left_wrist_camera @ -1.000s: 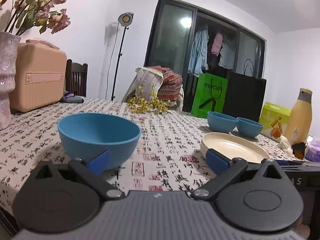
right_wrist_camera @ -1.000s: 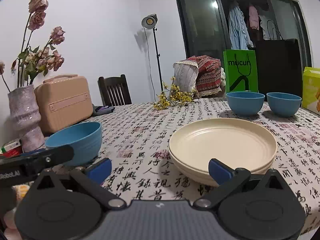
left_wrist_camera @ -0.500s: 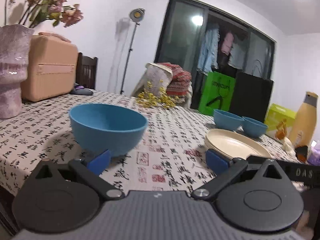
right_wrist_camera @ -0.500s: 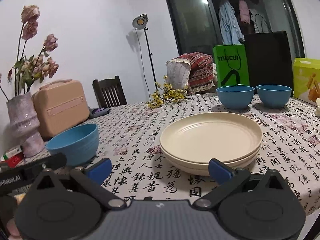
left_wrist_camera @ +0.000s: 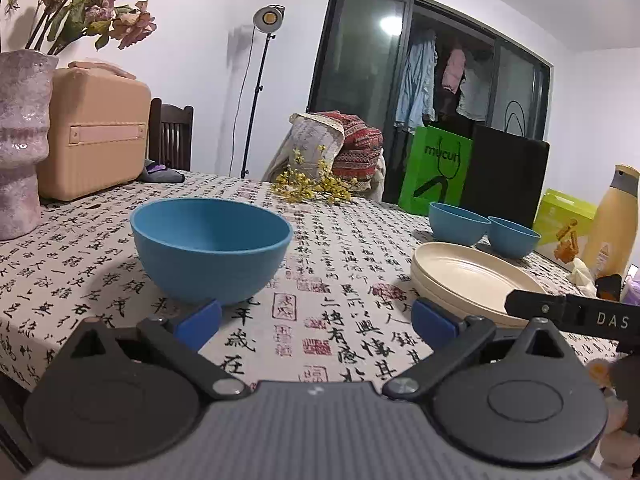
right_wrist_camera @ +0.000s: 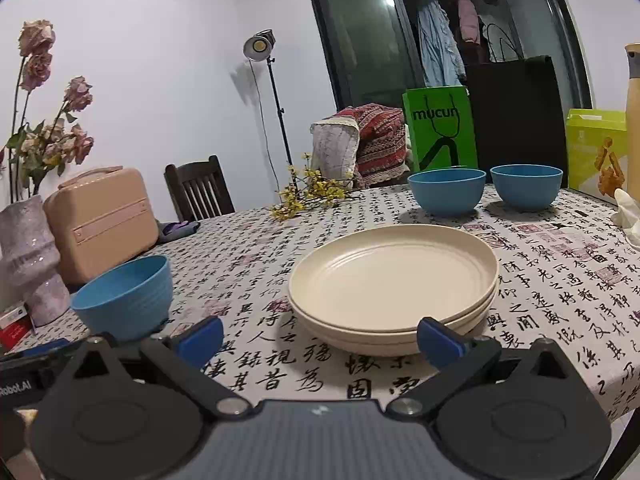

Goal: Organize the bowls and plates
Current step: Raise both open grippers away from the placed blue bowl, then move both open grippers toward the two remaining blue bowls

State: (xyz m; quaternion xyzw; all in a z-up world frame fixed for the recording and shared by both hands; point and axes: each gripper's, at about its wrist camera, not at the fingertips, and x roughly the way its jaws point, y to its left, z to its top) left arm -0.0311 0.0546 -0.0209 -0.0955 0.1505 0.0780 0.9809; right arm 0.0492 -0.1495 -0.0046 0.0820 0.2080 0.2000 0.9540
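A blue bowl (left_wrist_camera: 211,248) stands on the patterned tablecloth just beyond my left gripper (left_wrist_camera: 316,322), which is open and empty. The bowl also shows in the right wrist view (right_wrist_camera: 124,298). A stack of cream plates (right_wrist_camera: 394,284) lies just beyond my right gripper (right_wrist_camera: 320,340), which is open and empty; the stack shows in the left wrist view (left_wrist_camera: 472,280) too. Two more blue bowls (right_wrist_camera: 446,190) (right_wrist_camera: 526,186) stand side by side farther back.
A purple vase with dried roses (left_wrist_camera: 22,140) and a beige case (left_wrist_camera: 92,136) stand at the left. A green bag (right_wrist_camera: 440,128), a black bag (right_wrist_camera: 516,116), a green box (right_wrist_camera: 596,156) and a yellow bottle (left_wrist_camera: 612,224) stand at the back right.
Both grippers have risen a little and tilted, so the table is seen from higher. The bowl and plates have not moved. Both grippers stay open.
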